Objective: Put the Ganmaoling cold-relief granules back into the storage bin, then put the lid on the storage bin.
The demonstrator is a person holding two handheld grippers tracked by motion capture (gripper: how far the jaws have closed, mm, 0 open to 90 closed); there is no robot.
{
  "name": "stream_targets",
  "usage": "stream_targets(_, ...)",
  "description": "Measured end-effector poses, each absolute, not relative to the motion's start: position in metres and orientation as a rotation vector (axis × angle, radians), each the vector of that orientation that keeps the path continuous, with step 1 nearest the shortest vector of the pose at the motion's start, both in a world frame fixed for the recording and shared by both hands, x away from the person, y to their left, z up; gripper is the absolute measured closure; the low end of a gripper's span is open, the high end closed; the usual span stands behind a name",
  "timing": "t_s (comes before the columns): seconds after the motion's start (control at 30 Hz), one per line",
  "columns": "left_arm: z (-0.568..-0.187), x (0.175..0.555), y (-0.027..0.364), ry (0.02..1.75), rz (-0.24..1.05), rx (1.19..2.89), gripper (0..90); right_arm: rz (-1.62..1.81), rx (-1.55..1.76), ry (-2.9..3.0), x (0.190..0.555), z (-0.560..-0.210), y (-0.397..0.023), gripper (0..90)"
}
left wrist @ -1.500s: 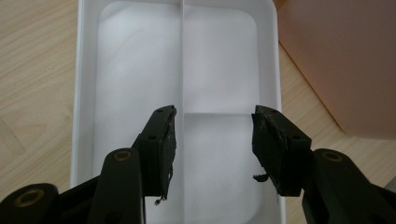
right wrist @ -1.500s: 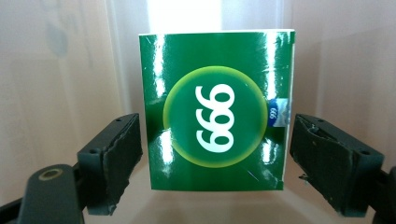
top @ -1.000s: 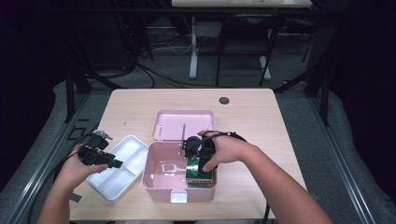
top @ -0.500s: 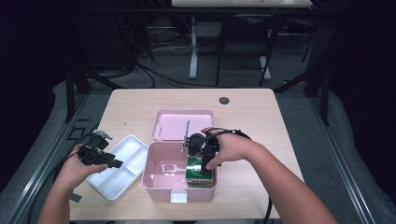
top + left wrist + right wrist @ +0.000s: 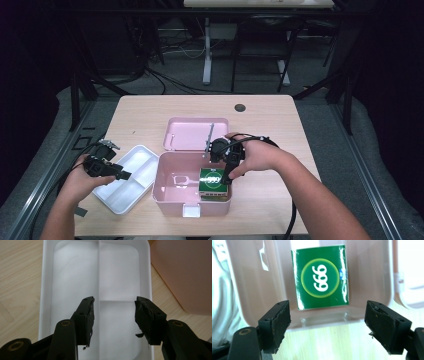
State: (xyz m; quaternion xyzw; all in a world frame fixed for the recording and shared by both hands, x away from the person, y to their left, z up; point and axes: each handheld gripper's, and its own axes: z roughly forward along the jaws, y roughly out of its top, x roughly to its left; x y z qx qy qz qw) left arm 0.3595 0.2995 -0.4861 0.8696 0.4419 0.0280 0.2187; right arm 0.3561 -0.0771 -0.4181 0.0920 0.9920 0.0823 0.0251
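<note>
Your right gripper, jaws wide and empty, hangs over the green box in the pink case's right front corner.

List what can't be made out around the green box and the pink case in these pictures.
- Small green cardboard box: its side panels are hidden by the pink plastic case's walls; only the "999" top reads.
- High view: right gripper overlaps the box, so contact is unclear.
- Left gripper view: white divided tray is cut off by the frame's top edge.
</note>
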Motion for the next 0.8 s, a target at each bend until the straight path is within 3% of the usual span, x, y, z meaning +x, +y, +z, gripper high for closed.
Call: stream_targets(0.8, -0.486, 0.359, 0.302, 1.248, 0.084, 2.387, 50.0, 0.232, 0.489, 2.988, 0.353, -0.423, -0.125, 21.5)
